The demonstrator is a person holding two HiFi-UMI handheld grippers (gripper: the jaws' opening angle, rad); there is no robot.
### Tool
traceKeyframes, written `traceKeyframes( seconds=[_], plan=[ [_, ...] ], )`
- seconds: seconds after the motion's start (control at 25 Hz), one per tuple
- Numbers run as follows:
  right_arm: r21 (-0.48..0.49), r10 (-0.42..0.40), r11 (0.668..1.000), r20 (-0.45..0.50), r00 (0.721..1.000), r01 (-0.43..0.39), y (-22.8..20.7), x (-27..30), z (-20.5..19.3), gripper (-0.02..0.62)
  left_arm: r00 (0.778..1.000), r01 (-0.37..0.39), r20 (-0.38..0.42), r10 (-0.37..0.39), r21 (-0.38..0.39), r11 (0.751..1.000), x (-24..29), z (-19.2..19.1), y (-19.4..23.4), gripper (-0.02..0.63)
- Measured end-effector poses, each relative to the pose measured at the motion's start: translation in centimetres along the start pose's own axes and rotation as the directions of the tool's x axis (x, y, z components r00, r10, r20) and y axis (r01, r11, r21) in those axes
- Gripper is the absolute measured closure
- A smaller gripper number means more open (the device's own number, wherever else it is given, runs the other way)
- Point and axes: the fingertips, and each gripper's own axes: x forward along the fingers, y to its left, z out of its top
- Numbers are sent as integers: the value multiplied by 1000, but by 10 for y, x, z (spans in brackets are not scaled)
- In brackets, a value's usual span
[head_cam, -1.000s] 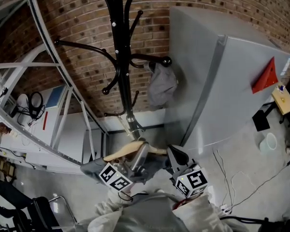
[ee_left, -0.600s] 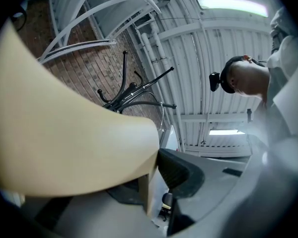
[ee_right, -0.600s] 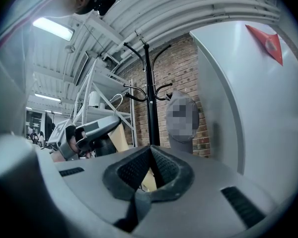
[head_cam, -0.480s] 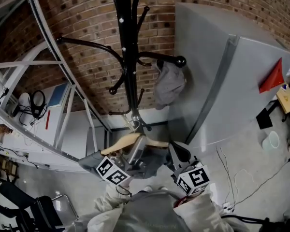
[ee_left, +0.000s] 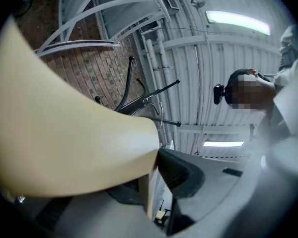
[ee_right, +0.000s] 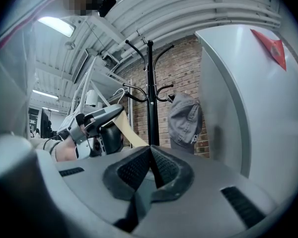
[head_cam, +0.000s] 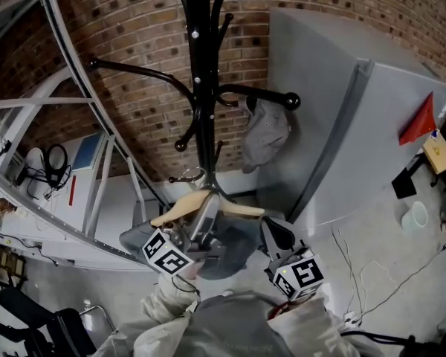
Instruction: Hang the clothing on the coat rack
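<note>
Close in, the left gripper (head_cam: 208,213) is clamped on the wooden hanger (head_cam: 241,211), with the grey garment (head_cam: 234,248) draped below it. The right gripper (head_cam: 273,233) has its jaws pressed together on what looks like a fold of that cloth. The hanger is raised to the rack (head_cam: 201,88), its wire hook (head_cam: 187,175) beside the pole, so the hook must next be lifted over a free arm (head_cam: 134,69), clear of the cap (head_cam: 266,132), before both let go.

A grey cap (head_cam: 265,134) is hung on one hook of the black rack (head_cam: 201,88). The rack is stood beside a brick wall (head_cam: 126,43).
</note>
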Motion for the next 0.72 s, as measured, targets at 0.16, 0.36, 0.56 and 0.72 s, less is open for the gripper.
traceKeyframes(
  seconds=[0.16, 0.36, 0.56, 0.72],
  plan=[
    [-12, -3, 1000, 12, 1000, 3, 0, 6, 6, 574, 999, 26, 30, -26, -17, 1000, 9, 18, 8, 517],
    [-26, -10, 1000, 22, 1000, 11, -2, 13, 10, 574, 998, 53, 46, -53, -15, 998, 18, 30, 14, 517],
    [-42, -18, 999, 30, 999, 19, -7, 24, 13, 574, 995, 79, 55, -78, -8, 997, 29, 38, 22, 517],
    [-50, -31, 998, 41, 999, 33, -12, 30, 16, 574, 994, 92, 53, -91, -15, 996, 37, 38, 31, 517]
  ],
)
